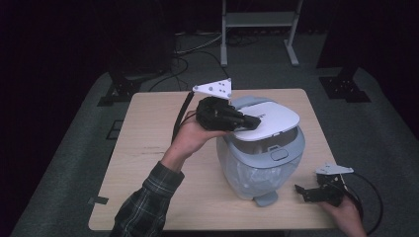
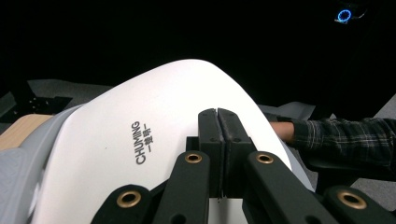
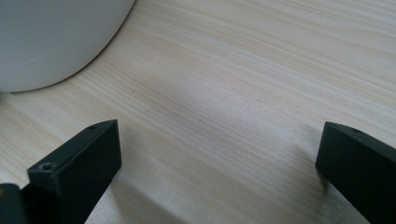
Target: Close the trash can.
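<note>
Lettering on bin lid, left claw closed, high view lacks it

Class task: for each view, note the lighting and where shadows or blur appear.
High view: dim, dark surroundings, table lit. Left gripper view: bright white bin lid against black background. Right gripper view: soft jaw shadows on the wood; the bin's wall is blurred.

A light wooden surface is standing on a grey carpeted floor, its grain running across it. Beyond its far edge, the legs and crossbar of a white metal frame are rising into the dark, and black cables are lying on the floor to the left of that frame.
</note>
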